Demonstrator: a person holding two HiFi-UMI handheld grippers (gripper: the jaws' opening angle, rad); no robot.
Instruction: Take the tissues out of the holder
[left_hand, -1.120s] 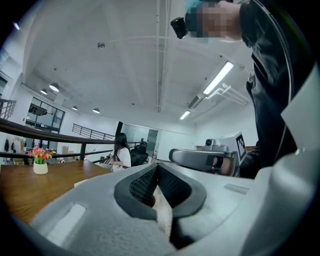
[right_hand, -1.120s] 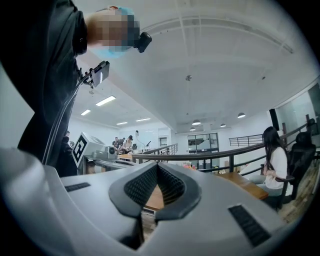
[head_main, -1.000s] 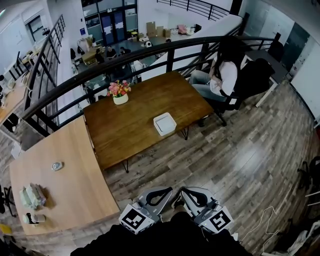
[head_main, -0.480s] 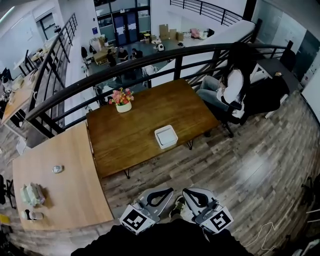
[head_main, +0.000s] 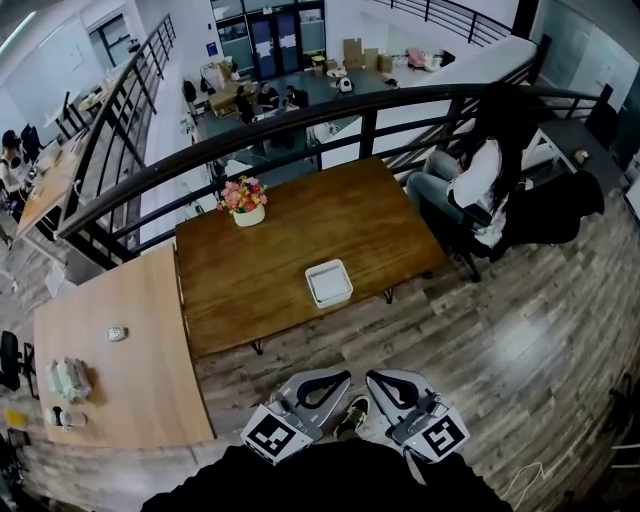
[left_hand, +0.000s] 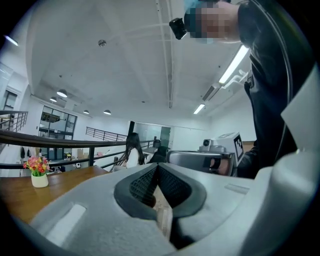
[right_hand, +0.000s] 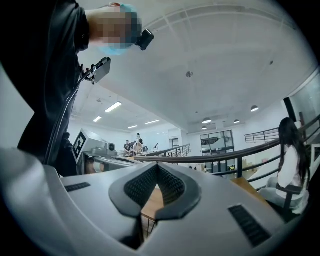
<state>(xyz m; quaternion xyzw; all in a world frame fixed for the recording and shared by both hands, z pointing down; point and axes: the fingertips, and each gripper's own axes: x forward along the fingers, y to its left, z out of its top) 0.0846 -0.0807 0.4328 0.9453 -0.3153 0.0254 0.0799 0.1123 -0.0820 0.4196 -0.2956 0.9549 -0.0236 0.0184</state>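
tissues are not within reach yet: the white square holder (head_main: 328, 283) is sitting on the dark wooden table (head_main: 270, 255), near its front edge, well apart from both tongs. from where i am standing it is too small to say whether a sheet is poking out of the top.

the person is holding the two tongs low and close to the body, side by side over the plank floor (head_main: 520, 330). the left gripper (head_main: 340, 378) is showing its ribbed pads pressed together at the tips with nothing between them, and the right gripper (head_main: 376, 378) is looking the same, closed and empty.

tissue is going to feel like almost nothing in the jaws: light, soft, limp, and quick to tear if it is pinched at a thin corner and yanked. i would be aiming for the middle of the top sheet, where the fold gives a bit of bulk, and drawing it straight up. the holder itself is probably light too, so it may be lifting or sliding along with the sheet; pressing one closed gripper on its rim while the other is pulling seems the safer way.

a flower pot (head_main: 241, 197) is standing at the table's far corner, clear of the holder, and a seated person (head_main: 480, 170) is keeping to the table's far right end by the railing (head_main: 300, 118).
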